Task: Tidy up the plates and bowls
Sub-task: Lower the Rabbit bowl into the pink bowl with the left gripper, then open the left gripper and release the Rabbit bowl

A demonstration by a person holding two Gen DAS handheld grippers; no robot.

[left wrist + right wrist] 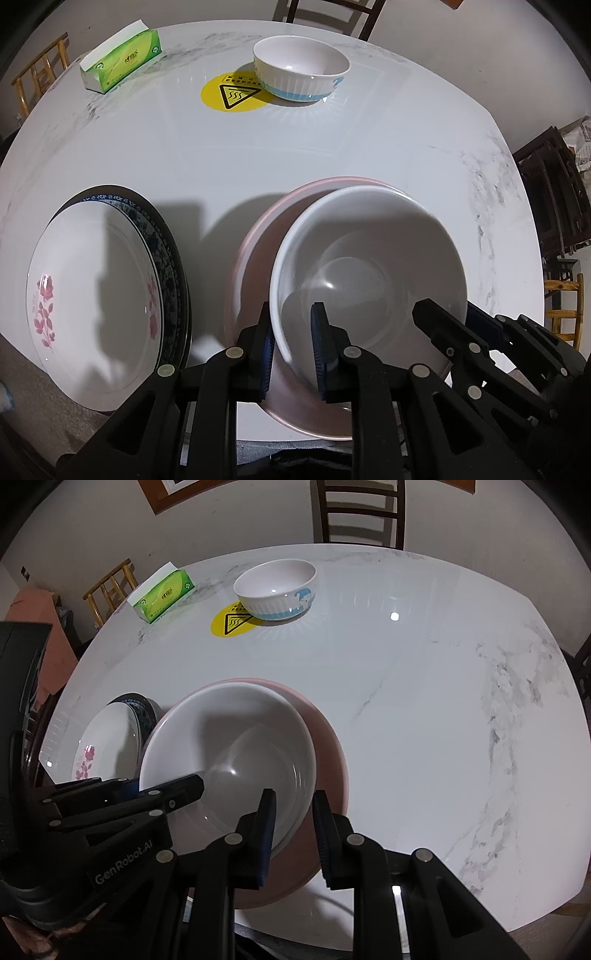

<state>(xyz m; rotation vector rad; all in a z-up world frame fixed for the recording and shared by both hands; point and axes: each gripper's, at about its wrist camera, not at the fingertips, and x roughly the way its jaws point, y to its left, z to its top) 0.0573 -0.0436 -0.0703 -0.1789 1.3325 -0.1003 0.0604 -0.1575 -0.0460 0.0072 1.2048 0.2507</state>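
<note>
Both the left gripper (292,347) and right gripper (294,836) pinch the white bowl (369,273) rim, lower centre; uneven lifting could tip it off the pink bowl (255,258).

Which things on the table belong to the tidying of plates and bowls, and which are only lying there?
Part of the job:
- white bowl, sitting in the pink bowl
- ribbed bowl with blue base, far side
- flowered plate on the blue-patterned plate

Just lying about:
- green tissue pack
- yellow warning sticker
- chairs around the marble table
</note>
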